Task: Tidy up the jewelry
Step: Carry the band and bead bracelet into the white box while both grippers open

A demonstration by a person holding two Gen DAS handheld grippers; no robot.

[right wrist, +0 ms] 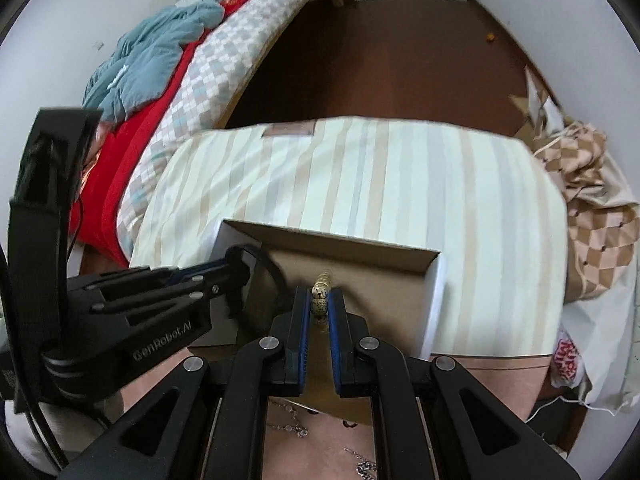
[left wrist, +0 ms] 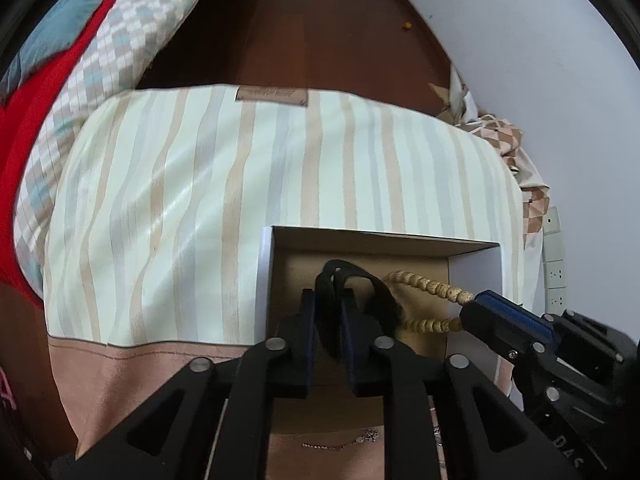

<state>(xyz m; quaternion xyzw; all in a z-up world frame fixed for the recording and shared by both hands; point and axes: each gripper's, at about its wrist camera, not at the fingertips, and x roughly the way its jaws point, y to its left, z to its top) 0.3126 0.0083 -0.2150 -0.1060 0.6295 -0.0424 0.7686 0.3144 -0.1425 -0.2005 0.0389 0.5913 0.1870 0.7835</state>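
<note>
**Both tongs grasping over the open box**

You have a bed (right wrist: 224,60) at the left with red, teal and checked covers, and before you a striped cushioned surface (left wrist: 200,184) with a pinkish-brown border. On it sits an open cardboard box (left wrist: 384,240), white outside and brown inside, its long axis running left to right across your view.

Your left tongs (left wrist: 328,300) are clenched on a black band (left wrist: 344,276), which loops up out of the fingers and droops to the right over the box interior. Your right tongs (right wrist: 320,300) are clenched on a string of pale speckled beads (right wrist: 320,292).

From the left wrist view, you see the beads (left wrist: 432,284) as a loop lying sideways, stretching from the right tongs (left wrist: 476,304) leftward behind the black band, where part of it is hidden. From the right wrist view, only two or three beads show, stacked end-on, and the rest is blurred beyond them.

Thin chains lie on the pink border nearest you: one fine chain (left wrist: 340,442) in the left view, several (right wrist: 292,426) in the right, all partly cut off by the tongs' frames and hard to make out.
</note>
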